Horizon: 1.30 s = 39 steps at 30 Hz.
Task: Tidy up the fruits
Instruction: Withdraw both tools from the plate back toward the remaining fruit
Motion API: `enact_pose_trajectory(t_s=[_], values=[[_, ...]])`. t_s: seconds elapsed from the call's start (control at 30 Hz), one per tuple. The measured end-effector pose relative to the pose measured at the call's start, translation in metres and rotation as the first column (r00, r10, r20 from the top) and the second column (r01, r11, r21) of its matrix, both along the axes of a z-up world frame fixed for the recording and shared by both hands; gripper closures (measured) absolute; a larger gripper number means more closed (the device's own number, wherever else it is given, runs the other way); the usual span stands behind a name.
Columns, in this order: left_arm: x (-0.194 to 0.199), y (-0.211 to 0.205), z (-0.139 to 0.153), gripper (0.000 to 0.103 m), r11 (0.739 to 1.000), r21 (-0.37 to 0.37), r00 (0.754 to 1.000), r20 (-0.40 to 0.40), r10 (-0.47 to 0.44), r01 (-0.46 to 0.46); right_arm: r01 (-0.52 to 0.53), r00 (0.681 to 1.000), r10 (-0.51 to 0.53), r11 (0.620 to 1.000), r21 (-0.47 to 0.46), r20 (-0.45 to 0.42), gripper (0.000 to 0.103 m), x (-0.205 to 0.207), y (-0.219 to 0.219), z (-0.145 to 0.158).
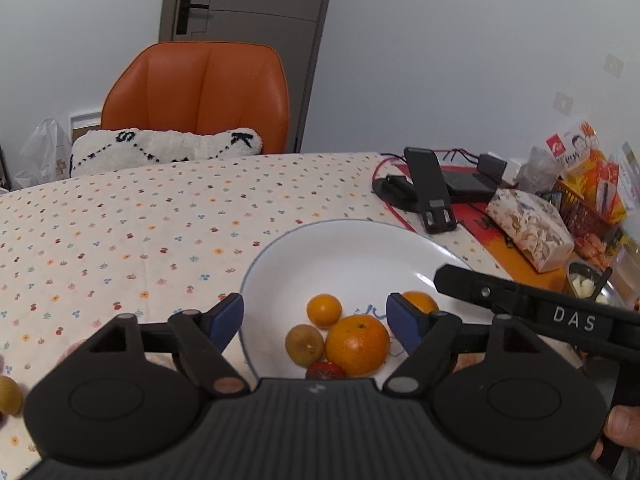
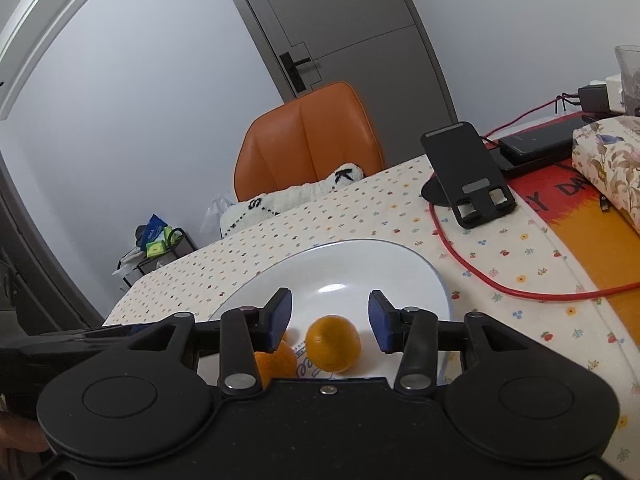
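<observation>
Pale walls and a grey door (image 1: 248, 20) are seen behind an orange chair (image 1: 200, 92), on which a white cushion (image 1: 164, 146) with dark lettering is laid. Most of the foreground is taken up by a table covered with a flower-print tablecloth (image 1: 120, 232). A white plate (image 1: 344, 248) is set on the cloth, and the fruit is gathered at its near side: a large orange (image 1: 357, 345), a smaller orange (image 1: 324, 310) just behind it, a brownish-green round fruit (image 1: 304, 345) touching the large orange, a red fruit (image 1: 325, 371) partly hidden by the tool body, and a further small orange (image 1: 420, 302) partly hidden behind a blue pad. One yellowish fruit (image 1: 9, 394) is left off the plate on the cloth at the left edge.

The left gripper (image 1: 316, 322) is held over the near rim of the plate with its jaws spread wide, and nothing is gripped. The right gripper (image 2: 330, 322) is likewise spread wide over the plate; an orange is seen between its pads, slightly blurred, but no pad is touching it. Whether that orange rests on the plate cannot be told.

Further right, a black phone stand (image 1: 430, 190), a red cable (image 2: 480, 276), a floral tissue box (image 1: 532, 228) and snack packets (image 1: 588, 168) are placed on the table.
</observation>
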<state>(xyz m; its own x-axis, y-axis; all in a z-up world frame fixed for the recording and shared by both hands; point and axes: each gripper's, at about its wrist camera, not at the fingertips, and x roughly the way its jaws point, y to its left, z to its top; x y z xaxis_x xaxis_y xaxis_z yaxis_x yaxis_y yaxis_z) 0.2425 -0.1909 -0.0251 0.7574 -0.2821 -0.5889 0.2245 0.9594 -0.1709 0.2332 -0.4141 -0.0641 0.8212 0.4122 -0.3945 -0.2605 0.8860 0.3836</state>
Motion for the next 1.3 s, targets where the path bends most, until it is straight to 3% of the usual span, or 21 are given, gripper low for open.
enact_pose_trajectory(t_s=[0.6,1.3], values=[[-0.024,0.058,0.016,0.026,0.993,-0.024,0.993,0.036,0.115,-0.114,0.012,0.999,-0.011,1.000,-0.026,0.048,0.037,-0.021,0.016,0.019],[-0.081,0.165,0.026,0.016,0.957,-0.020,0.955,0.059,0.289,-0.289,-0.089,0.995,0.093,0.992,-0.089,0.044,0.026,-0.053,0.090,0.031]])
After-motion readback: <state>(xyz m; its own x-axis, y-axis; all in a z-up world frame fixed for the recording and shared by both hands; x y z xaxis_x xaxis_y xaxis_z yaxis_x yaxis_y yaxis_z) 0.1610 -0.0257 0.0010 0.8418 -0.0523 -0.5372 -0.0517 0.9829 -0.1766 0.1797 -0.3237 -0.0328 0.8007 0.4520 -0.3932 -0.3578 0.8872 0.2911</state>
